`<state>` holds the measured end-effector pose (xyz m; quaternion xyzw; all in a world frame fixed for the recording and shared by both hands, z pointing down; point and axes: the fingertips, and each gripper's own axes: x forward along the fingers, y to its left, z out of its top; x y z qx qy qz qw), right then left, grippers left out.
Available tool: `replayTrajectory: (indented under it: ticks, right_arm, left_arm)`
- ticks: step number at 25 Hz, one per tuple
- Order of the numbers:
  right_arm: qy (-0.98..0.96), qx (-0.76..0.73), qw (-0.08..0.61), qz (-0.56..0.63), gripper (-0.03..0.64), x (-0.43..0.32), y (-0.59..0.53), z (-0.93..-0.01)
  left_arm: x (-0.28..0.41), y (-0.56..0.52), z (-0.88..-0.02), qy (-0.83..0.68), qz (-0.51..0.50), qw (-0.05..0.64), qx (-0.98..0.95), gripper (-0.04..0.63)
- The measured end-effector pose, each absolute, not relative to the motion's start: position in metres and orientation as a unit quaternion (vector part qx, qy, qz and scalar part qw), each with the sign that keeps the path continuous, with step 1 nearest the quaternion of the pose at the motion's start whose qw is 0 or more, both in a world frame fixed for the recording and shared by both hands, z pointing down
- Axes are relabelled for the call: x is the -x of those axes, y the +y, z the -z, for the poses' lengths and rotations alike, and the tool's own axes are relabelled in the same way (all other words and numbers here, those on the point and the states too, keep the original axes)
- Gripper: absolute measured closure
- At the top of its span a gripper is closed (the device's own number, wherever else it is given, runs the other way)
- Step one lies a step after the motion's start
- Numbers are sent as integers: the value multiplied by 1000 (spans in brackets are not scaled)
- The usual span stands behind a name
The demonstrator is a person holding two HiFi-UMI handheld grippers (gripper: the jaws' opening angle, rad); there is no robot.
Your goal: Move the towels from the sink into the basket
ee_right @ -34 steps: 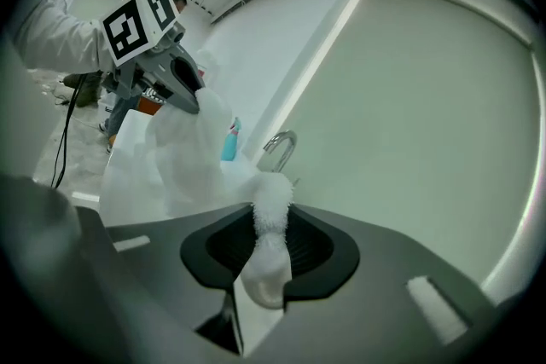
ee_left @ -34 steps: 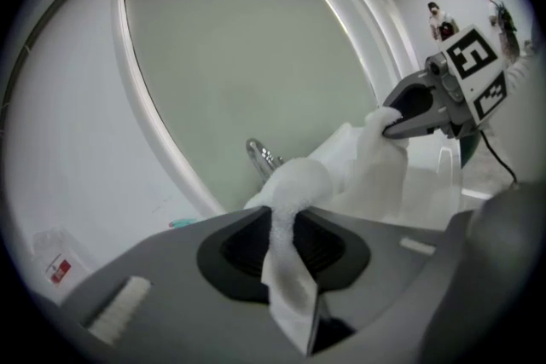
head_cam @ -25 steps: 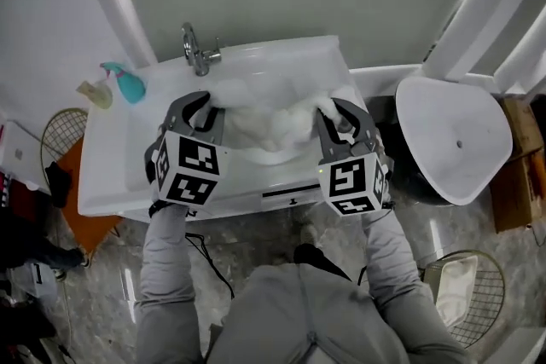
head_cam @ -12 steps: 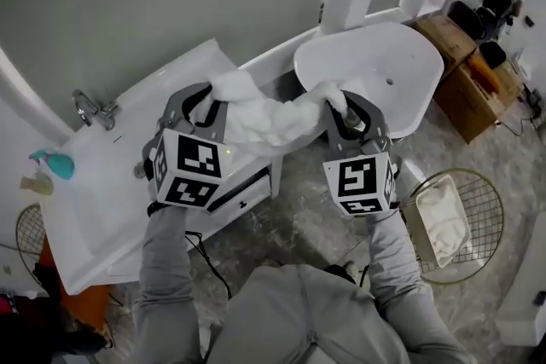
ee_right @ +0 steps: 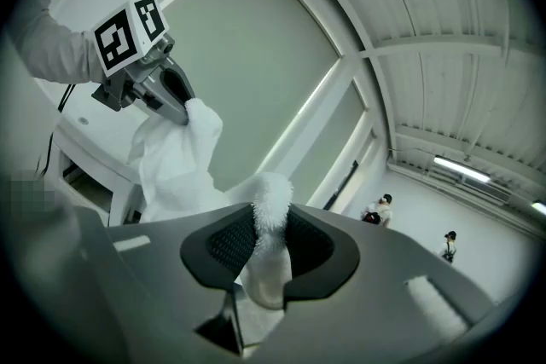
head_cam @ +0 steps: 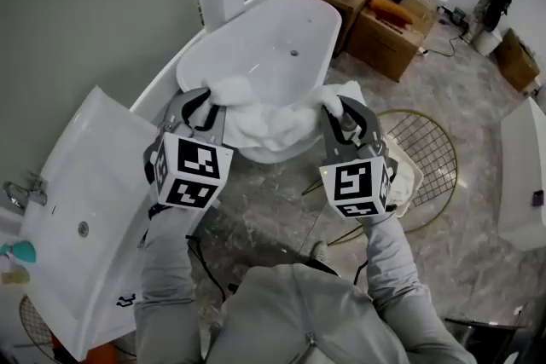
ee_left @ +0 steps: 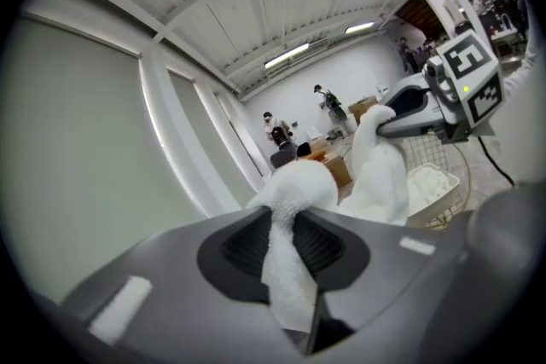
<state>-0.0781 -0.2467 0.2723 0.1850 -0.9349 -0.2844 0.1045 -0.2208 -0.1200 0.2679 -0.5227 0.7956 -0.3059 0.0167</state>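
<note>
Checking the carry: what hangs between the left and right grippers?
A white towel stretches from the left gripper to the right gripper, each shut on one end. The head view shows it.

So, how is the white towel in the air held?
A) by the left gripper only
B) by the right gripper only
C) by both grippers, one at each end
C: the left gripper and the right gripper each pinch one end of the towel, which sags between them.
</note>
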Motion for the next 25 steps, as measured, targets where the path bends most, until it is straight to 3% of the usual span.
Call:
replayTrajectory:
  ticks: [13, 25]
  right_arm:
    - [-884, -342, 197, 251, 532, -150, -429, -304]
    - [-859, -396, 260, 196, 532, -231, -498, -376]
  left_arm:
    - [33, -366, -310, 686, 289, 28, 667, 463]
    - [-65, -489, -386, 590, 299, 6, 750, 463]
